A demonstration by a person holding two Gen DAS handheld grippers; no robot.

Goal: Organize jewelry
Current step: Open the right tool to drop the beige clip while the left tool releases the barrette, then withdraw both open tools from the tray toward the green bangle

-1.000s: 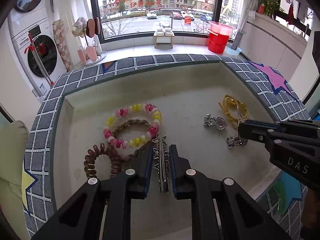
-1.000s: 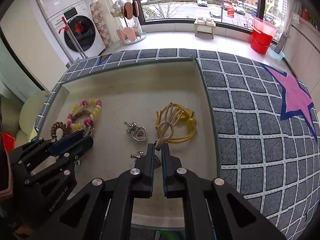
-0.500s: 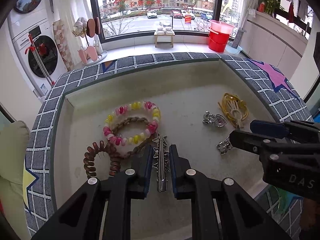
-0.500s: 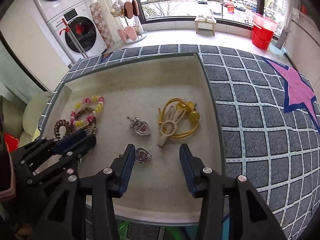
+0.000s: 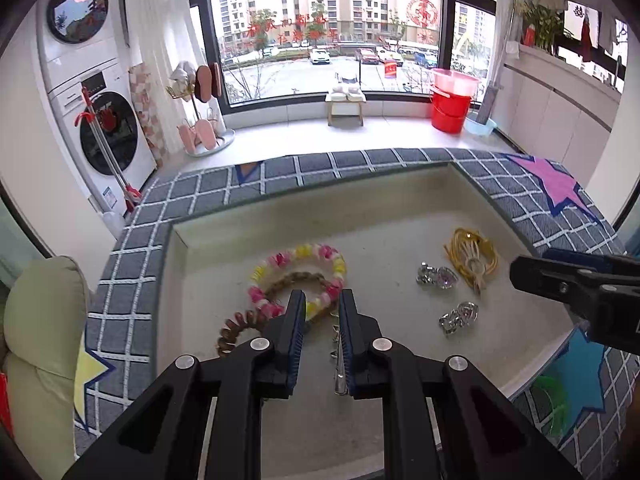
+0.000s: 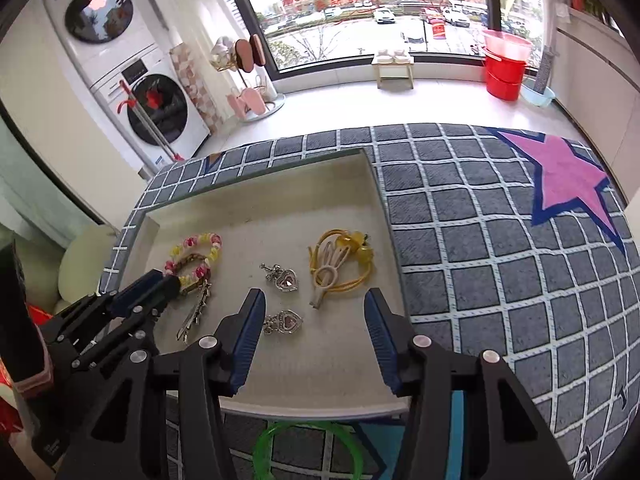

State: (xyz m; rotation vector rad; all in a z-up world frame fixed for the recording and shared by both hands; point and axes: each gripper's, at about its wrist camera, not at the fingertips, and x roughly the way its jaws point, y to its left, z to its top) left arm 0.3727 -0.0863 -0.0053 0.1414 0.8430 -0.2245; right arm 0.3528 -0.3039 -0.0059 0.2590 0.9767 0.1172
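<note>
A shallow beige tray [image 5: 320, 208] [image 6: 260, 188] holds the jewelry. My left gripper [image 5: 322, 308] [image 6: 160, 286] hovers over its near left part, jaws a narrow gap apart with nothing pressed between them. The silver star hair clip [image 5: 337, 360] [image 6: 196, 312] lies flat on the tray, just under the right finger. My right gripper [image 6: 314, 308] [image 5: 520, 272] is above the tray's near edge with its jaws opening wide and empty. A heart earring [image 6: 284, 322] [image 5: 460, 316] lies on the tray beside its left finger. A second heart earring [image 6: 282, 278] [image 5: 438, 276] lies a little farther in.
A pink-and-yellow bead bracelet [image 5: 304, 252], a braided brown band [image 5: 296, 278] and a brown coil hair tie [image 5: 236, 328] lie at the left. Yellow hair ties [image 6: 340, 264] lie at the right. A grey grid mat [image 6: 480, 240] surrounds the tray, with a green ring [image 6: 304, 440] in front.
The right jaws went from shut to wide and left the heart earring on the tray. Both grippers rose. The clip, once centred between the left fingers, now lies by the right finger.
</note>
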